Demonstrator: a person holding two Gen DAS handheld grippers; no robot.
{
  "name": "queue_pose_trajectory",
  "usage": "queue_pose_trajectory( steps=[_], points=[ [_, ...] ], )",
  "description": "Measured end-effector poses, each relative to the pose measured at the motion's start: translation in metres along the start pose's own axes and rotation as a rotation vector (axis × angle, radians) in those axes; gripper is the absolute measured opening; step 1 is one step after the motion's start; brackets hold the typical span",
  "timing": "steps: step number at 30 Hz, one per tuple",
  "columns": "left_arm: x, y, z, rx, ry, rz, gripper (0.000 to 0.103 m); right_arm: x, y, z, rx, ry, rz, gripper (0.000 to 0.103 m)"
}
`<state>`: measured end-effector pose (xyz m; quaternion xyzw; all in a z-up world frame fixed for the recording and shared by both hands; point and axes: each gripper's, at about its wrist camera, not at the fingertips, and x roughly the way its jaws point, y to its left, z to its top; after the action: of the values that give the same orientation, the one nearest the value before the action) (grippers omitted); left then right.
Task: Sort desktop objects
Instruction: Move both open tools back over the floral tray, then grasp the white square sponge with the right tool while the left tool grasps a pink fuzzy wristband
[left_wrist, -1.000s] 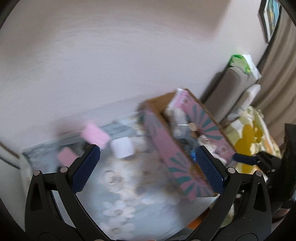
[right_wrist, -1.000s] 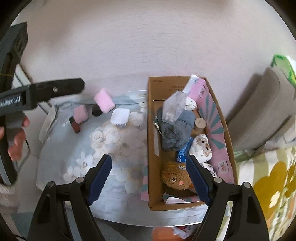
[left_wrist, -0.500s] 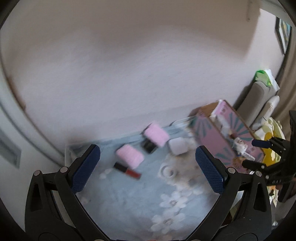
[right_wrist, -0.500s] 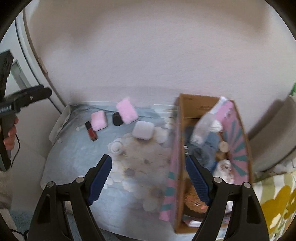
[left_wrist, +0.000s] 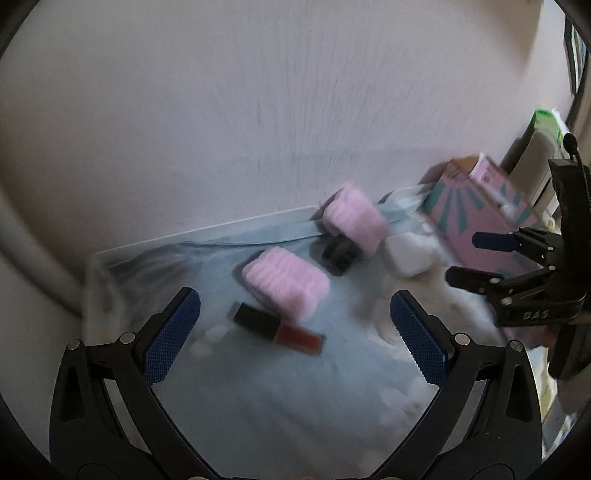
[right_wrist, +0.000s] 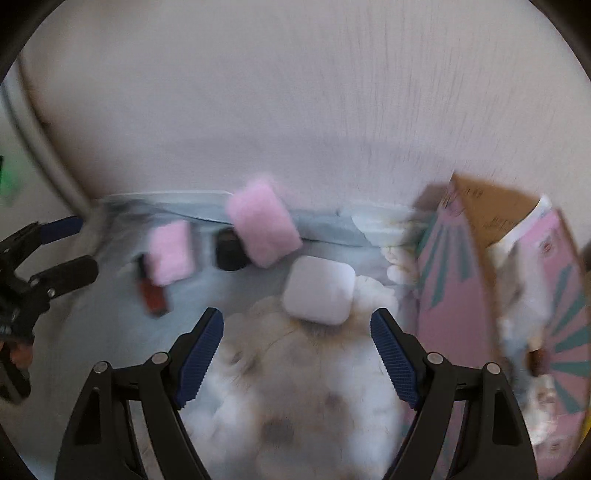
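On a light blue floral cloth lie two fluffy pink pads, a small black object, a red lipstick tube with a black cap and a white rounded case. My left gripper is open and empty, low over the lipstick. My right gripper is open and empty, just short of the white case. It also shows in the left wrist view. All frames are blurred.
A pink and teal cardboard box full of toys and clutter stands at the right end of the cloth. A plain wall runs right behind the table. A grey cushion with a green packet lies beyond the box.
Both grippers have swung left, away from the box, and dropped closer to the cloth. The left one now faces the lipstick, the right one the white case.
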<state>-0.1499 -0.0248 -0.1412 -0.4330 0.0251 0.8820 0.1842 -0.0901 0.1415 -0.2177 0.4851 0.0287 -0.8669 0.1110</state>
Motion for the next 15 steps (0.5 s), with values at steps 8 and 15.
queue_pose_trajectory(
  steps=[8, 15],
  points=[
    [0.072, 0.008, -0.014, 0.067, 0.031, 0.007, 0.102, 0.057, -0.005, -0.009, 0.08, -0.006, -0.063, 0.079],
    [0.088, 0.008, -0.011, 0.1, 0.015, -0.026, 0.097, 0.066, -0.002, -0.003, 0.059, -0.055, -0.086, 0.079]
  ],
)
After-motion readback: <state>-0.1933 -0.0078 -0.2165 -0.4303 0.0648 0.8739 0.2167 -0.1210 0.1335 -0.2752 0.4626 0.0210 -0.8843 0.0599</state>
